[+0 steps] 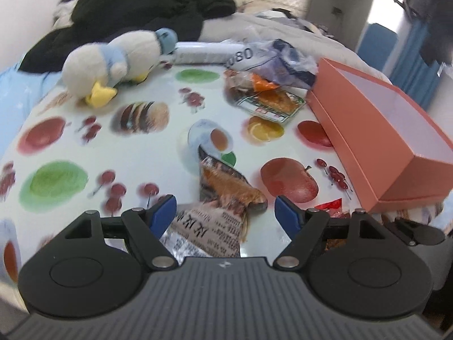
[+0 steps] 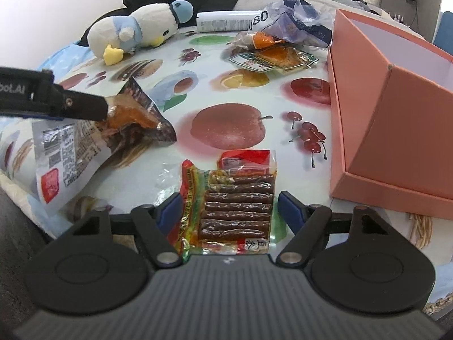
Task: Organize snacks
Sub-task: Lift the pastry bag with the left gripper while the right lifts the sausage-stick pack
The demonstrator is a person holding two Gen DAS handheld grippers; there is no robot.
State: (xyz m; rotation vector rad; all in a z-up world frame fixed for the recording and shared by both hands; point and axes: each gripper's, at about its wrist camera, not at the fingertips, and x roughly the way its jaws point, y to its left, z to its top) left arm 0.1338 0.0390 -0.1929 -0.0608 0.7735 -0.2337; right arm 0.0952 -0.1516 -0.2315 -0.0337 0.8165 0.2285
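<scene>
Right tool point(image 2: 229, 209): standing open around flat, clear-plastic packet of ridged brown sticks point(image 2: 236, 206).
Left tool point(image 1: 225, 212): gaping over crinkled foil snack pouch point(image 1: 223, 192).
Desk point(image 1: 158, 155): wearing glossy fruit-print cloth.

Snack packet point(image 1: 223, 195) between parted jaws

A brown snack pouch point(image 2: 133, 119) with a printed white back lies crumpled on the fruit-patterned desk point(image 2: 232, 90). Near it, a clear pack of brown sticks point(image 2: 237, 206) with a red and yellow edge lies flat. Farther back sits a small pile of orange packets point(image 2: 271, 53). An open, empty salmon-pink box point(image 2: 396, 113) stands at the right.
</scene>
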